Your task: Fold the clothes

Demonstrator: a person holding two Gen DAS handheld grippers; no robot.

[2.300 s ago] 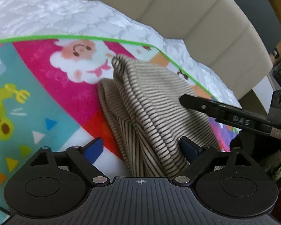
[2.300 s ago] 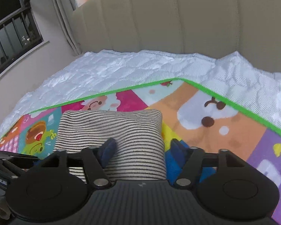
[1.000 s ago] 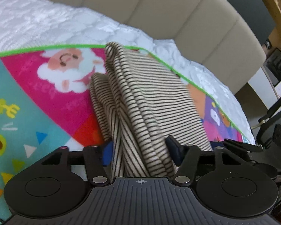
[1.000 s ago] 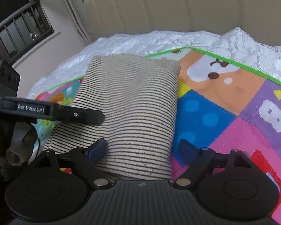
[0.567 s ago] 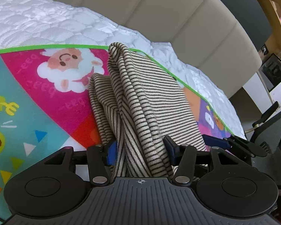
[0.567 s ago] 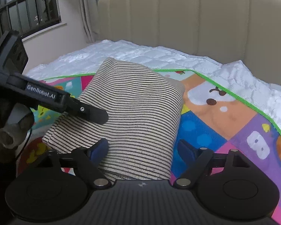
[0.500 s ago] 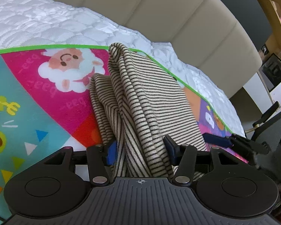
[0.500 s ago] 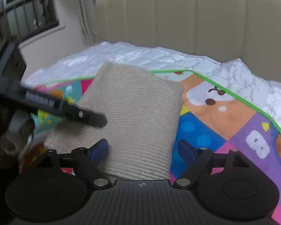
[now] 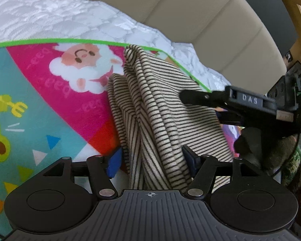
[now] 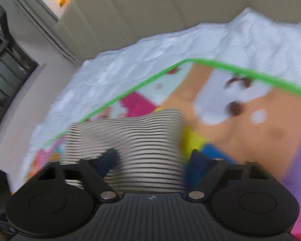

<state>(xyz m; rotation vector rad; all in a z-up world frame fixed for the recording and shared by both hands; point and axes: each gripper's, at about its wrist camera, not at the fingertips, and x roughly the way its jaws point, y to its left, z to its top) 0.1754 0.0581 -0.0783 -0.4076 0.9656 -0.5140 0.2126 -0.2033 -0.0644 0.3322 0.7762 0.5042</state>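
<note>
Striped garment: beige with dark stripes, folded into a thick bundle, lay on the colourful play mat spread over the white quilted bed cover, near the mat's green edge. Left gripper: blue pads set apart, the bundle's near end between them. Right gripper: fingers apart, straddling the garment's near edge; view motion-blurred. Beige padded headboard stood behind.

Seemingly one striped garment, two claws
</note>
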